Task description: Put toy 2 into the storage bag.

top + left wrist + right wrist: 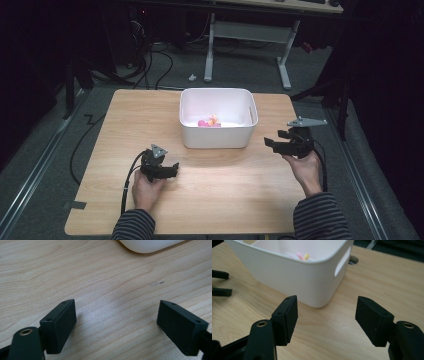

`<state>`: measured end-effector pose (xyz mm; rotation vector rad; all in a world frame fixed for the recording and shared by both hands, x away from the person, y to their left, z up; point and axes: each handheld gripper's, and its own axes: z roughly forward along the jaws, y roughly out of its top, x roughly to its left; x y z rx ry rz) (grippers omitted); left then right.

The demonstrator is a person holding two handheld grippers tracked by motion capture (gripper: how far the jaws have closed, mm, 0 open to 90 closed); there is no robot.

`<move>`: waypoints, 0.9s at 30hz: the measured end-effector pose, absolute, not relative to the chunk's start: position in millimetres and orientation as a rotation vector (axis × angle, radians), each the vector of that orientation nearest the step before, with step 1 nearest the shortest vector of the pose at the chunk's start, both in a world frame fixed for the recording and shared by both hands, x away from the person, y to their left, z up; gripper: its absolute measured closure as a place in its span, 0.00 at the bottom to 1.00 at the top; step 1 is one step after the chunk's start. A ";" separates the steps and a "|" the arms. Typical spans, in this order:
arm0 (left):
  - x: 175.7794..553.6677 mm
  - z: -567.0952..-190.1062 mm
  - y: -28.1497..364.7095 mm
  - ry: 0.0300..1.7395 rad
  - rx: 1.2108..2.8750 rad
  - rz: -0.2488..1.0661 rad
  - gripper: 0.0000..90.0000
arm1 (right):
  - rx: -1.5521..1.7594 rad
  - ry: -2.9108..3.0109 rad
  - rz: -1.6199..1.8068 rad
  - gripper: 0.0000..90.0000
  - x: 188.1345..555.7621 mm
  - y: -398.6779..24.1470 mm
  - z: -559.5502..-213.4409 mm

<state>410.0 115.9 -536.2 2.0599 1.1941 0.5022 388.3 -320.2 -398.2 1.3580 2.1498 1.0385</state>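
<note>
Bin [218, 131] mid-table [125, 125], toys [210, 121] inside, left claw [175, 169] before it, right claw [272, 139] beside it

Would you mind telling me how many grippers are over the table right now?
2. The left gripper sits low over the table, in front of the white bin; the right gripper hovers beside the bin's right side. Both are open.

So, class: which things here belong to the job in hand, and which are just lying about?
Job in hand:
- white bin
- pink and yellow toy inside it
- left gripper, open
- right gripper, open

Lying about:
- white desk frame behind the table
- floor cables
</note>
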 end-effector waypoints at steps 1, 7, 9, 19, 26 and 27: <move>410.1 -536.2 115.9 1.194 2.060 0.502 0.18 | 1.361 2.143 1.037 0.39 386.2 -324.6 -403.9; 410.0 -536.2 115.9 1.193 2.061 0.502 0.18 | 1.467 2.101 1.013 0.39 376.4 -344.1 -445.1; 410.1 -536.1 115.9 1.193 2.061 0.502 0.18 | 1.504 2.088 0.999 0.39 374.5 -348.6 -460.1; 410.0 -536.1 115.9 1.193 2.062 0.503 0.18 | 1.590 2.041 0.956 0.39 369.6 -363.5 -511.5; 410.0 -536.2 115.9 1.193 2.062 0.503 0.18 | 1.584 2.033 0.897 0.37 368.8 -362.0 -524.4; 410.0 -536.2 115.9 1.194 2.061 0.503 0.18 | 1.582 2.027 0.899 0.37 368.2 -361.4 -525.6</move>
